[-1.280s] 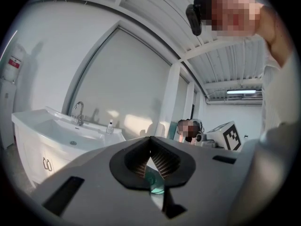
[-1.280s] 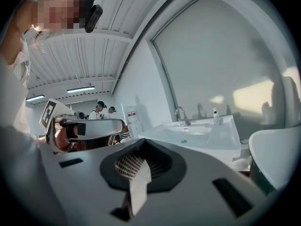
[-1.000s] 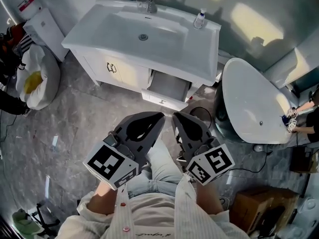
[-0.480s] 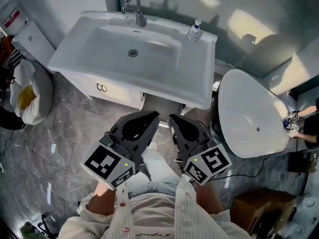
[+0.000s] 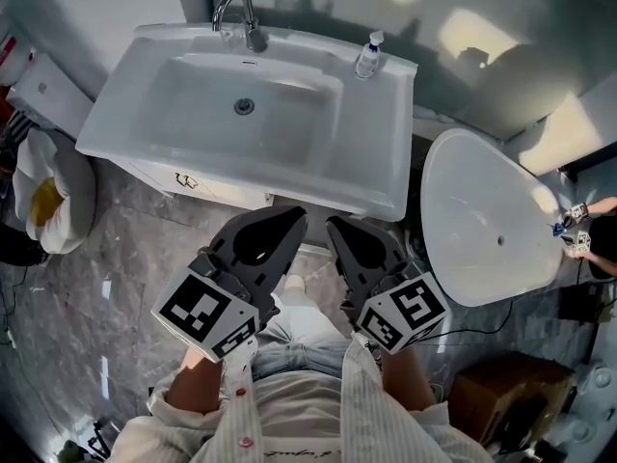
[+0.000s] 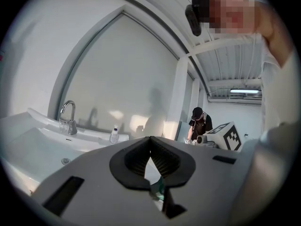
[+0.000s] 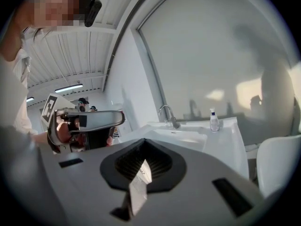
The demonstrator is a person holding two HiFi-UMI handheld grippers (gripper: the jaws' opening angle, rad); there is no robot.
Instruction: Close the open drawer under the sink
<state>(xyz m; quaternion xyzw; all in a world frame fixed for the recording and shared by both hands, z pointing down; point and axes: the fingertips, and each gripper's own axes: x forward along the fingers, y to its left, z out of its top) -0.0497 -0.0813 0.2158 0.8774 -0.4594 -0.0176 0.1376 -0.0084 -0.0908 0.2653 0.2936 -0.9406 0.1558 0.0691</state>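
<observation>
In the head view the white sink [image 5: 376, 162] fills the top, seen from above. Its white cabinet front [image 5: 188, 179] shows only as a strip under the left rim. The drawer is hidden below the basin's front rim and behind my grippers, so I cannot tell how far out it stands. My left gripper [image 5: 289, 220] and right gripper [image 5: 339, 228] are side by side just in front of the rim, both shut and holding nothing. In the left gripper view the left gripper [image 6: 150, 140] points over the basin. In the right gripper view the right gripper [image 7: 143, 142] points the same way.
A faucet [image 5: 236, 13] and a small soap bottle [image 5: 367, 56] stand at the sink's back edge. A large white oval fixture [image 5: 482, 220] is close on the right. A white and yellow bag [image 5: 43, 201] lies at the left, a cardboard box [image 5: 501, 398] at the lower right.
The view has moved forward over the sink. The open drawer seen a second ago under the basin has slid out of sight beneath the rim. Both grippers stay shut, side by side.
</observation>
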